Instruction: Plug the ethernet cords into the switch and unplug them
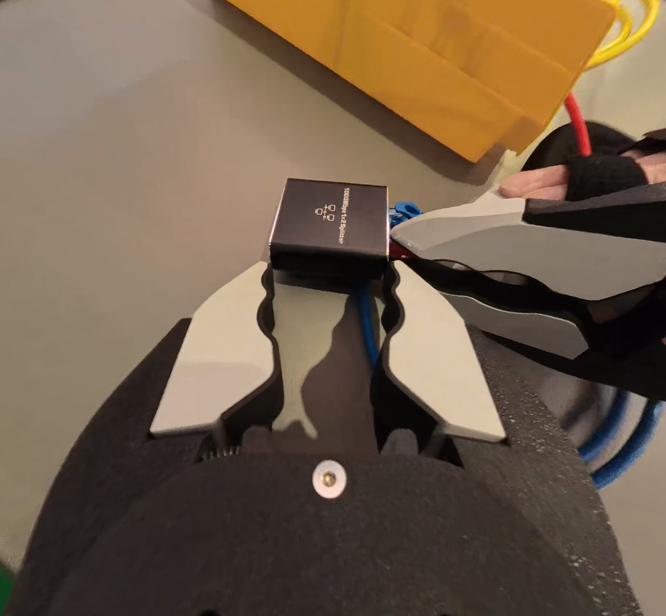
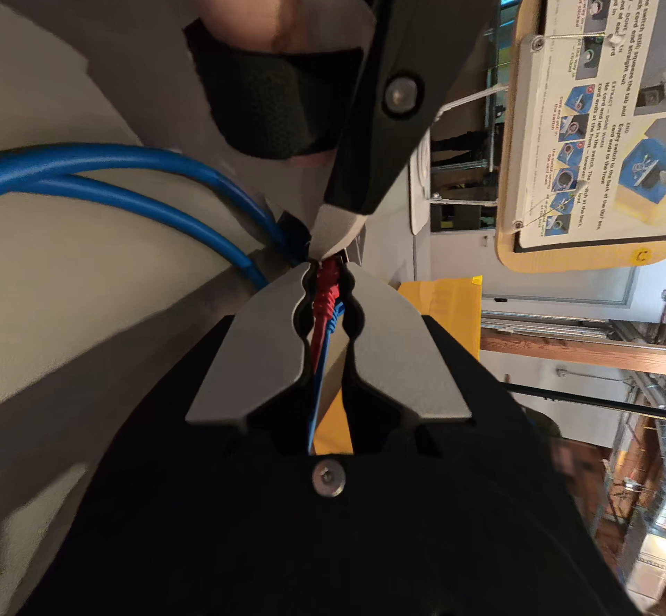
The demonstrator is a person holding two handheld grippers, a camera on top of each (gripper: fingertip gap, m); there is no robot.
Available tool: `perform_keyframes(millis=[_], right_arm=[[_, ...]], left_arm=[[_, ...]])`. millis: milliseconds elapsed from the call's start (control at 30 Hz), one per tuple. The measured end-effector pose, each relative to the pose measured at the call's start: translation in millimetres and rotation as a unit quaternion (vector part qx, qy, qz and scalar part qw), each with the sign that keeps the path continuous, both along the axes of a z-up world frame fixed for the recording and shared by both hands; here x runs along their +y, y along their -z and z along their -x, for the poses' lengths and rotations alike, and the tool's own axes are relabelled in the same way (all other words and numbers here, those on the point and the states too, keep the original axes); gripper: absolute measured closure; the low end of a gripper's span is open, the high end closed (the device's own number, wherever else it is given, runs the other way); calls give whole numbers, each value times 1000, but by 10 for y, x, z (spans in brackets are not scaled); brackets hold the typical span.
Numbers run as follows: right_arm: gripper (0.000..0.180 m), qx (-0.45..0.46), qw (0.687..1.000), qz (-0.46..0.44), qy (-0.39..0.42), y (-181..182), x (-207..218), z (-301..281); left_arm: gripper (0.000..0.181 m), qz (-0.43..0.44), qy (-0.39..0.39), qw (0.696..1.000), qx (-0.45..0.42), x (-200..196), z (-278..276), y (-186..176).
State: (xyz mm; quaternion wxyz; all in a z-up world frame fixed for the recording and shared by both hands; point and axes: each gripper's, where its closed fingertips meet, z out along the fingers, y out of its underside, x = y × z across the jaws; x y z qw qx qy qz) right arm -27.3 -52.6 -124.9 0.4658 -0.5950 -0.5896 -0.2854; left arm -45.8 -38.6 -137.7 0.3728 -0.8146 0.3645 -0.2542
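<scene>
The left gripper [image 1: 328, 267] had the switch [image 1: 329, 223] pinched by its near end, one fingertip on each side of the small black box, which it held level just above the grey table [image 1: 119, 151]. A blue cord [image 1: 367, 324] ran back from under the switch between the two fingers.

From the right side came the right gripper [image 1: 400, 245], tipped on its side so that one grey finger lay over the other. Its tips met the right face of the switch, where a blue plug [image 1: 405, 210] and a red plug [image 1: 398, 252] sat side by side in their ports. The view along that gripper [image 2: 329, 267] showed it closed on the red plug [image 2: 328, 283]: the wavy pads pressed its ribbed boot from both sides, and the red cord [image 2: 319, 339] trailed back through the gap. A blue cord [image 2: 326, 346] ran beside the red one there, but I could not tell whether the pads touched it. Just beyond the plug stood a grey fingertip [image 2: 333, 234] of the left gripper, and to its left two loops of blue cord [image 2: 119, 180] swept off toward the table edge.

A gloved hand [image 1: 562, 180] worked the right gripper, fingertips bare. Behind the switch stood a yellow box [image 1: 414, 43], well apart from it, with yellow cords [image 1: 634, 18] curling at its far right corner and a red cord [image 1: 578, 126] dropping past its near corner.
</scene>
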Motion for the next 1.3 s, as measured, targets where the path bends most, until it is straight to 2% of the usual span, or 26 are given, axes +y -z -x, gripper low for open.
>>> perform_keyframes(millis=[33, 67, 100, 133, 200, 300, 367, 467, 567, 633, 800, 900, 1033, 1200, 1300], right_arm=[[167, -10, 1000, -8, 0, 7, 2, -1], [166, -14, 1000, -12, 1, 8, 8, 1], [167, -13, 1000, -12, -1, 5, 5, 26], [167, -23, 1000, -17, 7, 15, 13, 14], [166, -27, 999, -23, 9, 19, 1, -2], [166, -13, 1000, -18, 5, -1, 4, -39], [166, 0, 1000, -30, 4, -70, 15, -60], [167, 25, 999, -35, 18, -151, 48, -110], [166, 33, 998, -52, 8, -223, 32, -79], [166, 30, 998, -56, -1, -229, 8, -47], [167, 8, 997, -78, -11, -238, -30, -47], [167, -4, 996, -85, -16, -232, -36, -32], [167, -9, 996, -88, -23, -221, -50, -25], [167, -12, 994, -96, -43, -224, -96, 43], [167, -17, 995, -87, -39, -181, -81, 37]], left_arm=[[123, -6, 0, 1000, 6, 6, 1, 4], [131, 5, 5, 1000, 0, -5, -11, 14], [140, 47, 48, 997, -26, -132, -104, 16], [149, 59, 45, 997, -34, -123, -112, 22], [166, 52, 56, 997, -23, -143, -123, 35], [164, 30, 59, 998, -13, -153, -132, 12], [148, 9, 48, 999, -13, -105, -72, -75], [142, -61, 44, 997, -13, -43, 84, -290], [122, -133, 53, 989, -27, -48, 66, -435], [102, -158, 47, 986, -28, -75, -13, -452], [114, -164, 22, 985, 46, 11, 47, -255], [122, -118, 32, 992, 21, -28, 26, -207], [115, -70, 52, 996, -27, -96, -29, -235], [112, -63, 45, 996, -36, -50, 0, -245], [118, -38, 44, 998, -39, -64, -16, -194]])
